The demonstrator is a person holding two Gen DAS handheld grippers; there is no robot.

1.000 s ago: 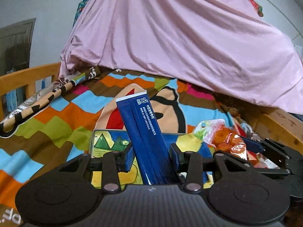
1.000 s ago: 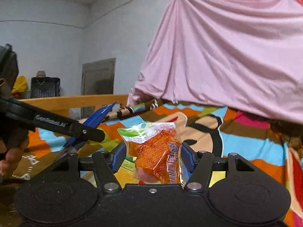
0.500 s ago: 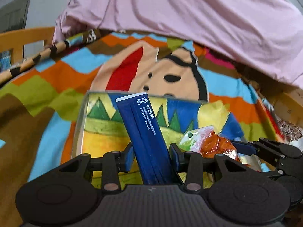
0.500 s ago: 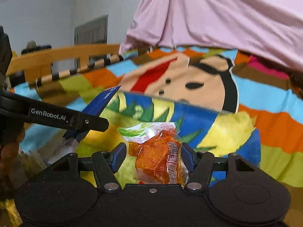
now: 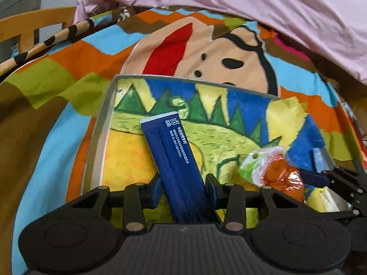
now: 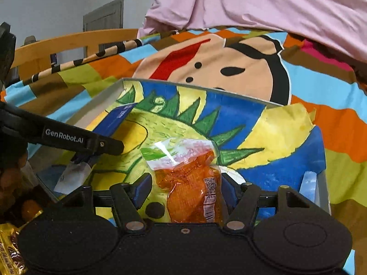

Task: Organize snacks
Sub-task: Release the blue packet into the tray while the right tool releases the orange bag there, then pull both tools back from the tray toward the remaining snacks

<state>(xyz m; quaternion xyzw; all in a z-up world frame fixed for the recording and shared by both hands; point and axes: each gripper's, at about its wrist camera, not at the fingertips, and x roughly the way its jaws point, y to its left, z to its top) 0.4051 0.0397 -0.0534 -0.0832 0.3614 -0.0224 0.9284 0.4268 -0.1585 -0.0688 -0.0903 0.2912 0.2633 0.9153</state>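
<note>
My left gripper [image 5: 183, 185] is shut on a long dark blue snack packet [image 5: 174, 151] that slants up and to the left, low over a shallow box [image 5: 101, 137] whose floor bears a dinosaur drawing. My right gripper [image 6: 184, 190] has an orange snack packet [image 6: 190, 190] with a green and white top between its pads. Its jaws are opening, and the packet is still upright between them. That packet [image 5: 270, 176] hangs over the box's right part, beside the blue one. In the right wrist view the blue packet [image 6: 114, 119] pokes out past the left gripper's fingers [image 6: 80, 137].
The box lies on a bright patchwork blanket [image 5: 68, 57] with a cartoon face. A pink sheet [image 5: 252, 4] is draped behind it, and a wooden rail [image 6: 68, 41] runs along the left. Gold snack packets [image 6: 9, 252] lie at the near left.
Both grippers have sunk toward the box and tipped downward with their packets. The box now fills the middle of both views.
</note>
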